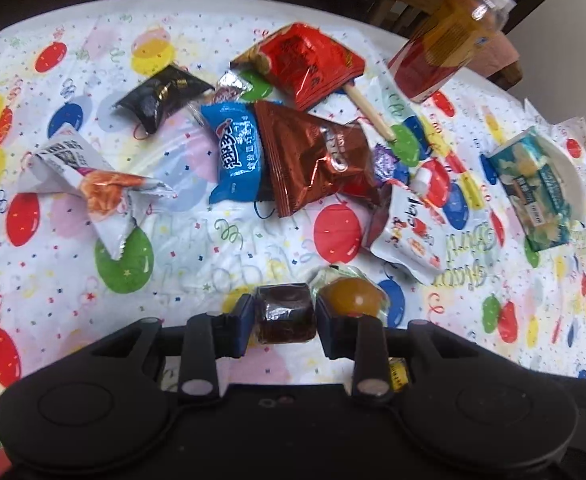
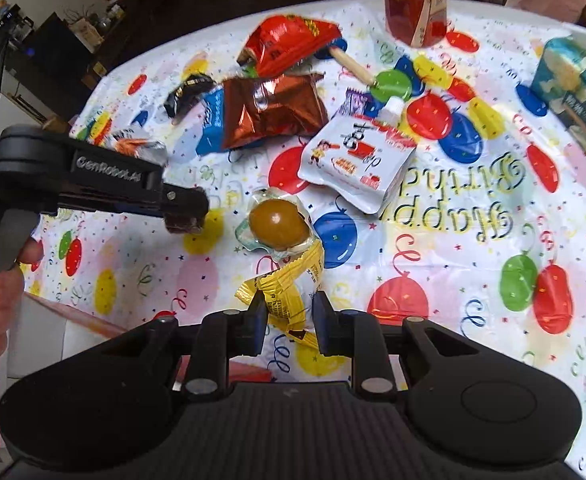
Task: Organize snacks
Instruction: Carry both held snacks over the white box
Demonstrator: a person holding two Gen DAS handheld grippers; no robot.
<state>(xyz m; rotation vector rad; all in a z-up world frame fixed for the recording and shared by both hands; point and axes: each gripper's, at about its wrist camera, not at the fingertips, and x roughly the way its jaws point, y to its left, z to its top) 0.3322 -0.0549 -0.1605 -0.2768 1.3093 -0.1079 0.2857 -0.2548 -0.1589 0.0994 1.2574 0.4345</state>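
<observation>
My left tongs (image 1: 285, 316) are clamped on a dark brown wrapped cube (image 1: 285, 313), held just above the counter (image 1: 197, 256). The egg-shaped amber snack (image 1: 351, 298) sits at its 3 o'clock. My right tongs (image 2: 289, 322) are partly open around a yellow packet (image 2: 289, 292), pads not visibly pressing it. The main snack pile (image 1: 293, 140) is at 12.
</observation>
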